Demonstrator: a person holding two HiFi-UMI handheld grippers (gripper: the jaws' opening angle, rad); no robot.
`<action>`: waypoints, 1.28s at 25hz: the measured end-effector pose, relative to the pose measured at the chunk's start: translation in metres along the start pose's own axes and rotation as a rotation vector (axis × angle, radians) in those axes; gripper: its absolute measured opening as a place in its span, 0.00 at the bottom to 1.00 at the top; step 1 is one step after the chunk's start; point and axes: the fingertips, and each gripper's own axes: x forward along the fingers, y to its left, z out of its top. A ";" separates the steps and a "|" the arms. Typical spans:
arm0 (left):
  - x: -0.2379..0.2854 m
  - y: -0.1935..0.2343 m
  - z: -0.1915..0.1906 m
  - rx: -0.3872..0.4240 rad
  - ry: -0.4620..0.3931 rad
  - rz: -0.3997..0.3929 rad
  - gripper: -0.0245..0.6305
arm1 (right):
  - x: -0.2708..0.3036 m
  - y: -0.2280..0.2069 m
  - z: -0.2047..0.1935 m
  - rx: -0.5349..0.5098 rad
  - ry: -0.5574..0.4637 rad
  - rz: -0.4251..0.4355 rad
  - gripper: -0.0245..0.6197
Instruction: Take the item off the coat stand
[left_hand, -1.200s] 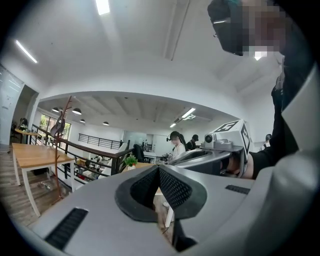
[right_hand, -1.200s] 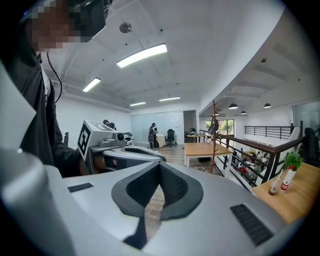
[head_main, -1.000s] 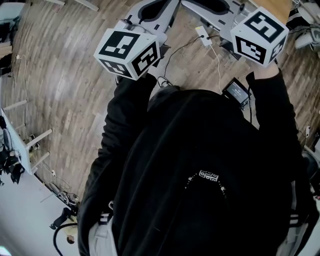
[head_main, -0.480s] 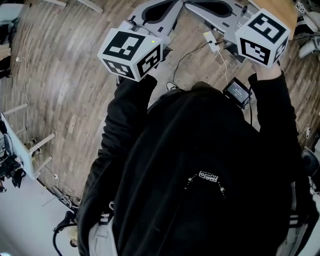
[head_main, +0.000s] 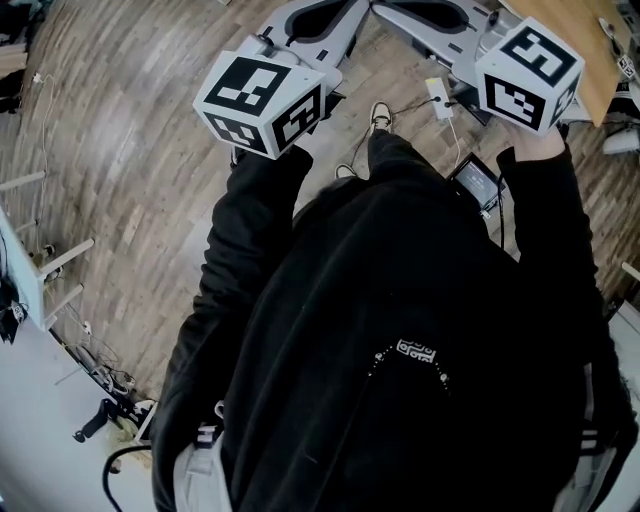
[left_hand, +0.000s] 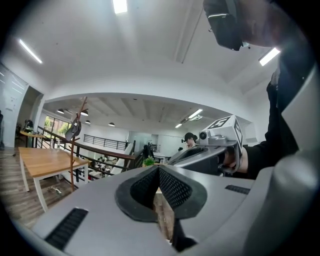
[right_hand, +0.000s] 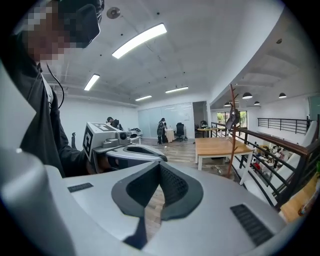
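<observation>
Both the left claw and right claw are clenched empty, held out side by side, roughly level.

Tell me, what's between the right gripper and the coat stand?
In the right gripper view, bare wood floor runs from the right gripper to the coat stand; a wooden table stands beside it.

Head view looks down; gripper views share the coat stand.
</observation>
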 end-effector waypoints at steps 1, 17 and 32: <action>0.001 0.008 0.000 -0.003 0.000 0.013 0.05 | 0.006 -0.005 0.002 0.007 -0.003 0.013 0.06; 0.071 0.142 0.022 -0.012 0.009 0.149 0.05 | 0.086 -0.129 0.041 -0.004 0.002 0.158 0.06; 0.136 0.201 0.038 0.004 0.035 0.226 0.05 | 0.106 -0.214 0.061 -0.011 -0.018 0.254 0.06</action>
